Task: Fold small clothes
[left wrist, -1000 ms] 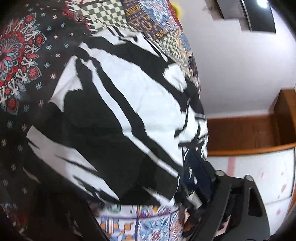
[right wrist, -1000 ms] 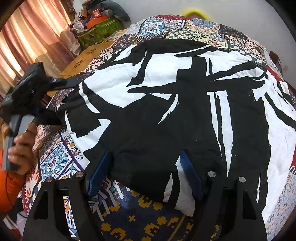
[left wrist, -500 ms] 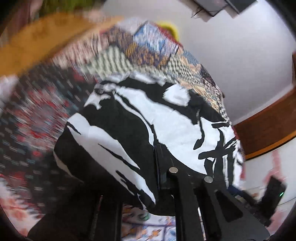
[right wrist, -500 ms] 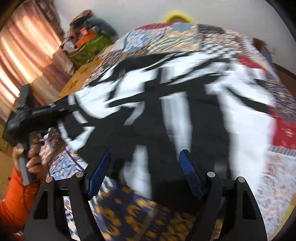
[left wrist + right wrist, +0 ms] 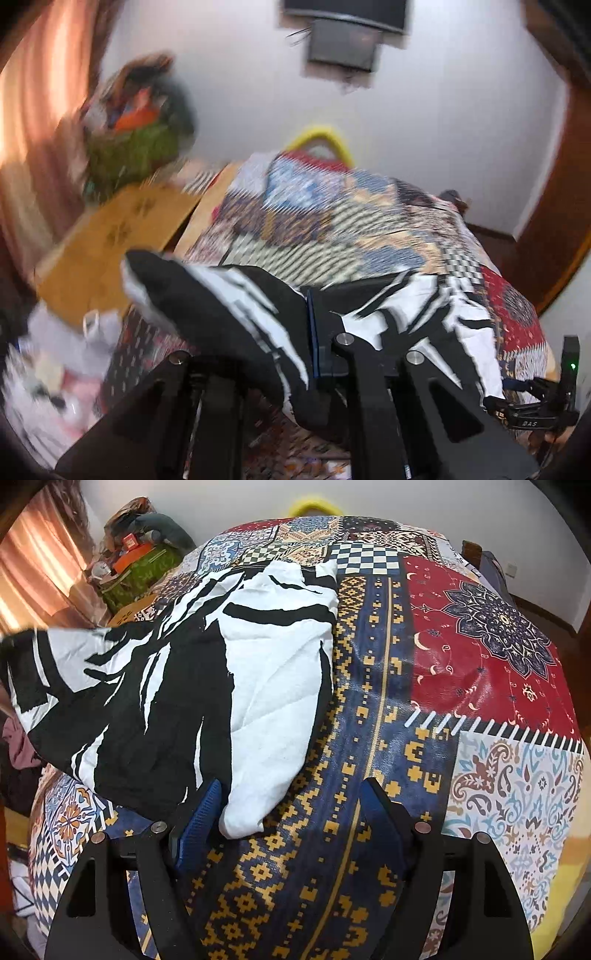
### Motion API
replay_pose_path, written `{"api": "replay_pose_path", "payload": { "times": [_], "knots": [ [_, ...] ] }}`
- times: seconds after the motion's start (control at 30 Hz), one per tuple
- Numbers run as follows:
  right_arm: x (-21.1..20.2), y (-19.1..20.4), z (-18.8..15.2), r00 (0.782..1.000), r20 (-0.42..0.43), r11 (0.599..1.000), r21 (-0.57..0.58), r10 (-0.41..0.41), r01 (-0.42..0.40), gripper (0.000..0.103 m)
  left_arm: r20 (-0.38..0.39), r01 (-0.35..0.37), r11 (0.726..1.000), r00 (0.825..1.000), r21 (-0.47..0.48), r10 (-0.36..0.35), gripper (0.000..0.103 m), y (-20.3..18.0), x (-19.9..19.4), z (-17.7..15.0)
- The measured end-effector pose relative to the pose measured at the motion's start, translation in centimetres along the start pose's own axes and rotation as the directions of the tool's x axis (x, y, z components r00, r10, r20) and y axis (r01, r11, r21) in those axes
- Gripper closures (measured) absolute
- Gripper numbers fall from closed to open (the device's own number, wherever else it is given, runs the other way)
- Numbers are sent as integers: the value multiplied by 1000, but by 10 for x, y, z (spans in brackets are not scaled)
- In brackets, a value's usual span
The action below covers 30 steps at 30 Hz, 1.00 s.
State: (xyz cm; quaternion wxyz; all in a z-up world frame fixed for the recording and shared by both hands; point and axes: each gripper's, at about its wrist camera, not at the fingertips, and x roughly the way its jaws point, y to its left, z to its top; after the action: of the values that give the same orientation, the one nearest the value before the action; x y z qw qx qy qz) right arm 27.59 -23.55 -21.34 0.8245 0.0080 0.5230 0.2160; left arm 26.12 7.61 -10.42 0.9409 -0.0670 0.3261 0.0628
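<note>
Left gripper point(image 5: 314, 354): jaws brought together on a fold of the black-and-white garment point(image 5: 229, 317); the closing took place within the last second, and the cloth is pinched between the pads.
Left gripper pose: raised above the bed and angled downward, with the pinched cloth lifted and draped over its left finger.
Right gripper point(image 5: 288, 812): jaws held wide apart, low over the patchwork bedspread point(image 5: 480, 657) near its front edge; nothing is clamped.
Right gripper contact: the left blue pad point(image 5: 195, 827) is just beside, perhaps touching, the garment's white lower corner; the right finger stands over bare bedspread.
Garment position: spread on the left half of the bedspread point(image 5: 332, 229), its left side pulled up off the surface toward the left edge, its white right part point(image 5: 273, 686) lying flat.
Seen only in the left wrist view: a dark wall-mounted screen point(image 5: 343, 33), a yellow-brown wooden surface point(image 5: 110, 236) beside the bed, and the right gripper's body with a green light at the far right; the picture is blurred.
Seen only in the right wrist view: the red medallion patch, the checkered patch at the bed's far edge, and the open right jaws, all sharp.
</note>
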Motion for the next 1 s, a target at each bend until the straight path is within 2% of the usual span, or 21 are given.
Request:
{"api": "replay_pose_path", "payload": {
  "times": [0.1, 0.13, 0.17, 0.2, 0.23, 0.3, 0.33, 0.43, 0.53, 0.57, 0.63, 0.7, 0.77, 0.83, 0.9, 1.0],
  "knots": [
    [0, 1, 0, 1000, 3, 1000, 3, 10, -10, 28, 25, 82, 991, 996, 101, -85, 92, -52, -3, 19],
    [0, 0, 0, 1000, 4, 1000, 6, 14, -14, 28, 9, 125, 984, 992, 124, -127, 92, -71, -1, 24],
    [1, -4, 1, 1000, 5, 1000, 9, 18, -18, 28, -24, 195, 972, 981, 133, -194, 92, -91, 3, 29],
    [2, -5, 1, 1000, 7, 1000, 11, 21, -21, 27, -59, 255, 958, 967, 132, -249, 92, -106, 8, 31],
    [3, -7, 1, 1000, 8, 1000, 13, 23, -23, 27, -125, 341, 931, 937, 129, -326, 92, -127, 17, 29],
    [1, -9, -1, 1000, 11, 999, 18, 28, -29, 27, -226, 432, 892, 890, 132, -397, 92, -155, 31, 20],
    [1, -8, -1, 999, 12, 999, 20, 32, -32, 27, -290, 463, 872, 866, 157, -408, 93, -173, 41, 8],
    [0, -11, -2, 999, 14, 999, 27, 44, -44, 27, -394, 469, 853, 846, 230, -359, 93, -198, 63, -29],
    [-1, -12, -3, 998, 18, 998, 34, 61, -61, 27, -493, 498, 847, 792, 184, -358, 93, -196, 84, -56],
    [-1, -12, -4, 998, 20, 997, 36, 66, -66, 27, -508, 504, 844, 784, 182, -358, 93, -195, 87, -61],
    [-1, -15, -3, 997, 21, 996, 39, 75, -76, 27, -516, 509, 833, 784, 219, -344, 92, -194, 87, -69],
    [-1, -14, -3, 997, 22, 996, 39, 76, -77, 27, -503, 502, 830, 797, 244, -334, 90, -193, 79, -71],
    [-1, -14, -2, 997, 22, 997, 37, 74, -75, 27, -502, 499, 832, 799, 244, -332, 78, -192, 73, -69],
    [-1, -13, -3, 998, 19, 997, 38, 66, -66, 27, -496, 487, 844, 802, 224, -331, 49, -185, 63, -66],
    [-2, -13, -3, 998, 19, 997, 40, 66, -66, 27, -466, 479, 851, 816, 215, -342, 43, -174, 55, -62],
    [-7, -13, -6, 998, 19, 996, 51, 66, -67, 28, -438, 470, 861, 827, 195, -353, 41, -155, 39, -52]
  ]
}}
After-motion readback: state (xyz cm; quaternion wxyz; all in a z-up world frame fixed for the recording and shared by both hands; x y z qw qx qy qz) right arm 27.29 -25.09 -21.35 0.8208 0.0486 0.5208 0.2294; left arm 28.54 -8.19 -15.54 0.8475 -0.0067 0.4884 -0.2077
